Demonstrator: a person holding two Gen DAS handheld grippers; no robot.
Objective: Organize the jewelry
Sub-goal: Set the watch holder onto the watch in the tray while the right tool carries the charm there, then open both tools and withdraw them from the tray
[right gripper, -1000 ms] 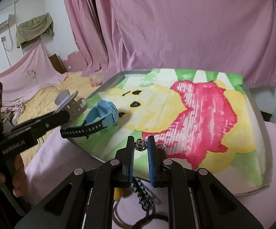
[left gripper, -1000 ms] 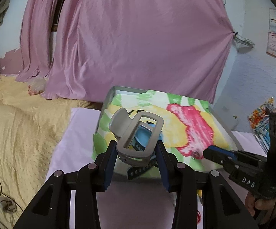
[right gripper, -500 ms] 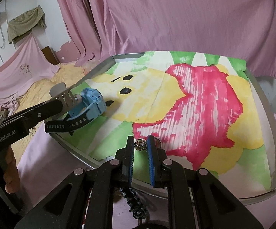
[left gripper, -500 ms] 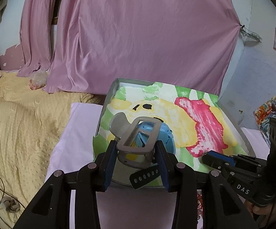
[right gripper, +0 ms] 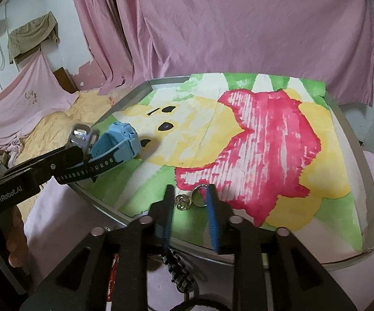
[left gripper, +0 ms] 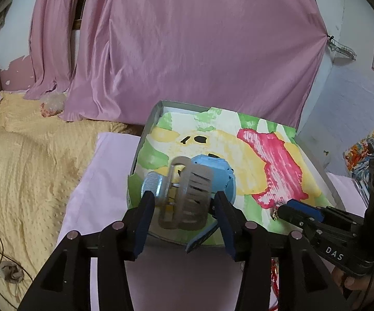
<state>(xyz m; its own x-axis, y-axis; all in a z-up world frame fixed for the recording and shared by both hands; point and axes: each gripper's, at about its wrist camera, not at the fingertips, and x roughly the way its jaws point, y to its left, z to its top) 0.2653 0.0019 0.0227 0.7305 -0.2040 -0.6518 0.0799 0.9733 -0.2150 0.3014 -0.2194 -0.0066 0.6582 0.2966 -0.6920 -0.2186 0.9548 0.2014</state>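
Jaws: left gripper (left gripper: 183,203) released around watch (left gripper: 207,178) | right gripper (right gripper: 190,199) released, ring (right gripper: 199,196) between

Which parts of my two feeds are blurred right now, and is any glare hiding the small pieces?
Left wrist view: the grey clip and blue watch between the fingers are motion-smeared; the tray stays sharp. Right wrist view: the clip end is smeared; the ring and small charm are crisp, no glare. Both views bend at the edges.

The grey clasp (left gripper: 187,202) between my left fingers is blurred, so I cannot read its shape. The dark chain (right gripper: 179,276) below my right gripper (right gripper: 190,202) is half hidden.
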